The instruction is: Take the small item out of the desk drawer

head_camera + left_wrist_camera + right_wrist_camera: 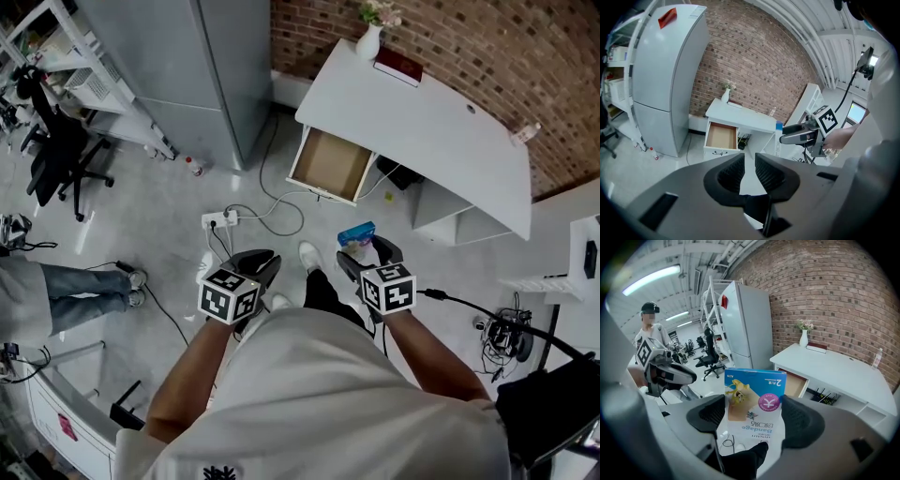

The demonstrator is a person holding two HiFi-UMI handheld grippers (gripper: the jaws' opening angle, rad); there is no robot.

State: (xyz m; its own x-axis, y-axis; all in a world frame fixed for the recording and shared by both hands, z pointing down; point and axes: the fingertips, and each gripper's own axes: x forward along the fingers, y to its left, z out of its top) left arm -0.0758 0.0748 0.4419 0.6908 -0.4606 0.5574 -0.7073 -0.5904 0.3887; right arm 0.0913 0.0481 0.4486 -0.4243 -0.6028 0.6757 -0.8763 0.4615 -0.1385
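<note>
At the far left of the head view stand one person's legs in jeans (82, 286), and above them one black office chair (58, 155). Next comes one tall grey fridge (187, 66), which in the left gripper view shows two doors, one above the other. One white power strip (217, 220) lies on the floor with cables running from it.

There are two grippers, each carrying one marker cube. The left gripper (255, 257) is held low in front of the person. Its jaws stand a narrow gap apart, with only floor visible through the gap.

Right of it, one drawer (328, 161) hangs pulled out from the desk's left end, its brown bottom showing.

One small box (754, 401), blue on top and white below with "Bandage" printed on it, is out of the drawer. It is held in the air above the floor, in front of the desk and near the drawer's front. The right gripper (365, 248) has its two jaws clamped on the box's sides, one pad on each. The box stands on end and rises past the jaw tips.

The white surface (441, 131) carries three things. One white vase (369, 42) with flowers stands at its left back corner. One dark red book (398, 66) lies just beside the vase. One clear bottle (525, 133) is well apart from them, at the right.
</note>
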